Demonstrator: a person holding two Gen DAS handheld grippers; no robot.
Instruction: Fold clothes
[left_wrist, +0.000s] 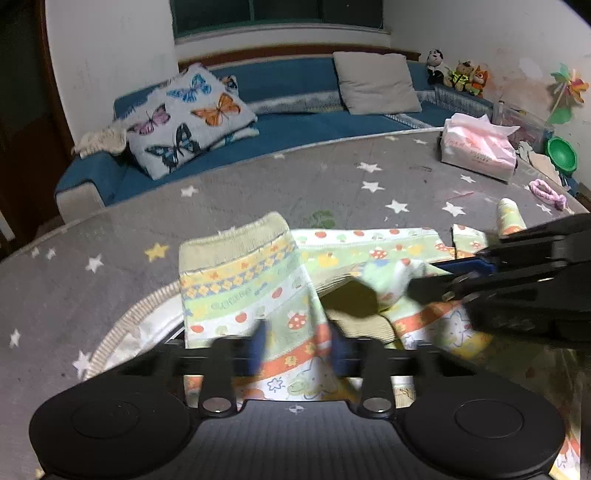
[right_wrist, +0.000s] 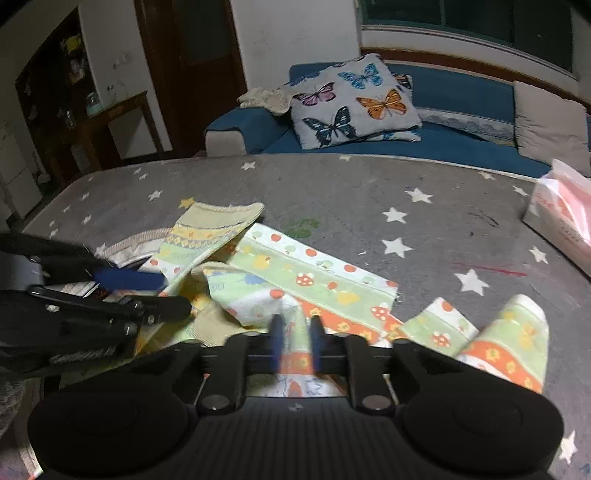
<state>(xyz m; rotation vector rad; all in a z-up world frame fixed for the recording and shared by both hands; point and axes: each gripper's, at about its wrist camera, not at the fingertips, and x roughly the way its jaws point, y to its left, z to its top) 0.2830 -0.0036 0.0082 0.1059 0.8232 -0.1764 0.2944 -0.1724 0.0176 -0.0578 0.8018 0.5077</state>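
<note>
Grey star-printed cloth (left_wrist: 295, 177) covers the table, with a blue sofa (left_wrist: 295, 125) beyond it. On the cloth's near middle I see a soft, crumpled child's garment (left_wrist: 243, 280) of green, yellow and orange mushroom print with ribbed beige cuffs. My left gripper (left_wrist: 297, 345) is clamped on a near fold of it; my right gripper (right_wrist: 295, 334) pinches a raised peak just to the right.

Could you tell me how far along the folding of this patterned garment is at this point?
Early stage. Done: little; the garment lies crumpled on the star-print table, one cuffed end spread away from the grippers. In hand: the left gripper and right gripper each pinch fabric near its closer edge. Left: flattening and all the folds.
</note>
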